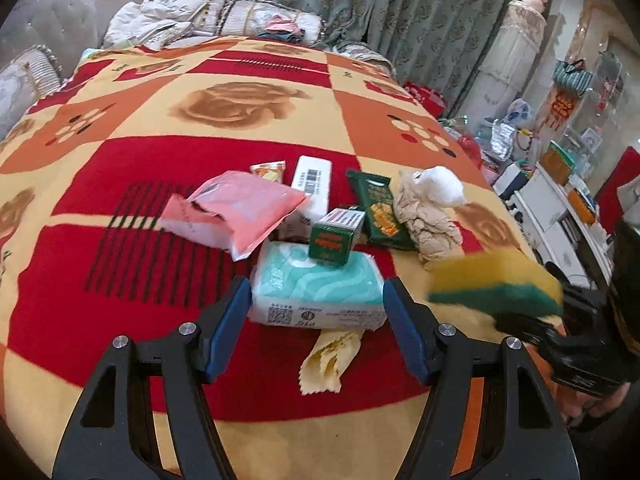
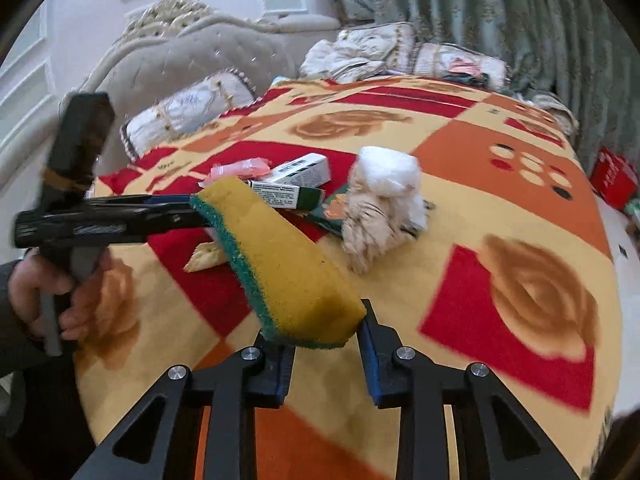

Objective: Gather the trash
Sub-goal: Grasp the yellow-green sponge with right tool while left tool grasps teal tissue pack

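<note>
Trash lies in a heap on a patterned bedspread (image 1: 120, 184). My left gripper (image 1: 316, 292) is open, its blue pads either side of a teal tissue pack (image 1: 316, 284). A green box (image 1: 334, 238) sits on the pack. Behind are a pink packet (image 1: 236, 210), a white barcode box (image 1: 310, 184), a green snack wrapper (image 1: 380, 208) and crumpled paper (image 1: 430, 208). A yellow wrapper (image 1: 328, 356) lies under the gripper. My right gripper (image 2: 326, 344) is shut on a yellow-green sponge (image 2: 280, 256), held above the bed; the sponge also shows in the left wrist view (image 1: 496, 284).
Pillows (image 1: 192, 4) and clothes pile at the head of the bed. Green curtains (image 1: 420, 12) hang behind. Cluttered shelves and bags (image 1: 560, 184) stand beyond the bed's right edge. A padded headboard (image 2: 192, 56) is at the left.
</note>
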The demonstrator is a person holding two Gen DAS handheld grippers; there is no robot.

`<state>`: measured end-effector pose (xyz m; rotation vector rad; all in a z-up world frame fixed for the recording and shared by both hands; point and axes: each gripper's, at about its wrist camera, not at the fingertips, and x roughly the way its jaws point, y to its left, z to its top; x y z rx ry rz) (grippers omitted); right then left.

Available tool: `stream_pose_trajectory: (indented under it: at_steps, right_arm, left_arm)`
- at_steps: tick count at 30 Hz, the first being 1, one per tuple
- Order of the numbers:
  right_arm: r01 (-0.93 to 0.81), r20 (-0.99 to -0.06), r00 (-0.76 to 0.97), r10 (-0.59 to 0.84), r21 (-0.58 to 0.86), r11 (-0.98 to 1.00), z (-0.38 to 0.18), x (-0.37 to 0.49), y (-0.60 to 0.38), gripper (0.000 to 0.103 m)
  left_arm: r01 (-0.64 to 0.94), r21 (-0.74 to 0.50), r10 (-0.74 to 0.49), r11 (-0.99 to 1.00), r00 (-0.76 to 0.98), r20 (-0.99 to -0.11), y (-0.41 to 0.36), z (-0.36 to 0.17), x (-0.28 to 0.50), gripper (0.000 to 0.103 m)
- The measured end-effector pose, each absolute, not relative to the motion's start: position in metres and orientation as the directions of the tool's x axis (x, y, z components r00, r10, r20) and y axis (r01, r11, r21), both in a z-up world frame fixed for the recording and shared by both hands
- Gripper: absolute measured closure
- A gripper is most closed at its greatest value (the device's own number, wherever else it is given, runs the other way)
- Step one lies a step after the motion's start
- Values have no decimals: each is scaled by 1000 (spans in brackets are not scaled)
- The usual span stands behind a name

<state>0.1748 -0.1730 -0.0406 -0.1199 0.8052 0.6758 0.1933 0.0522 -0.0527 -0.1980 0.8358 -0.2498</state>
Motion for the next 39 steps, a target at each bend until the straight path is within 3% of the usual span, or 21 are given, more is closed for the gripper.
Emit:
stream_pose_trajectory:
  at_steps: [5, 7, 10, 16, 23, 25, 26, 28, 32, 39]
  right_arm:
    - [-517, -675, 504, 538, 264, 815, -39, 146, -211, 75]
    - [-486, -657, 514, 551, 306, 819, -43, 137, -224, 75]
    - [-458, -657, 538, 528, 297, 838, -45, 133, -230, 75]
    - [-439, -637, 563, 527, 309, 844, -44, 133, -239, 75]
    - [-443, -630, 572, 525, 302, 844, -43, 130, -241, 75]
    - [-446, -633, 568, 526, 300, 843, -44, 129, -241, 75]
    - [-445, -637, 568, 521, 295, 846, -44, 129, -240, 75]
    - [-450, -641, 562, 522, 293, 844, -46, 129, -239, 75]
    - [-458, -650, 559, 514, 275, 845, -48, 129, -237, 75]
    - [-462, -663, 552, 507, 264, 847, -52, 134, -232, 75]
  left_arm:
    - [153, -303, -326, 940, 661, -676, 51, -51, 193, 40]
    - [162, -300, -328, 940, 666, -670, 49, -49, 190, 64]
    - [190, -298, -347, 935, 658, -668, 43, -48, 185, 86]
    - [243, -288, -375, 926, 678, -632, 33, -39, 165, 96]
    - [270, -271, -382, 924, 683, -622, 21, -29, 127, 97]
    - [230, -207, -309, 951, 713, -629, 26, -26, 128, 92]
    - [218, -193, -292, 956, 715, -636, 30, -26, 134, 84]
    - [220, -180, -284, 959, 699, -657, 39, -28, 150, 21]
    - [330, -93, -301, 939, 664, -685, 40, -37, 167, 17]
    - [483, -101, -392, 870, 551, -737, 22, -56, 193, 17]
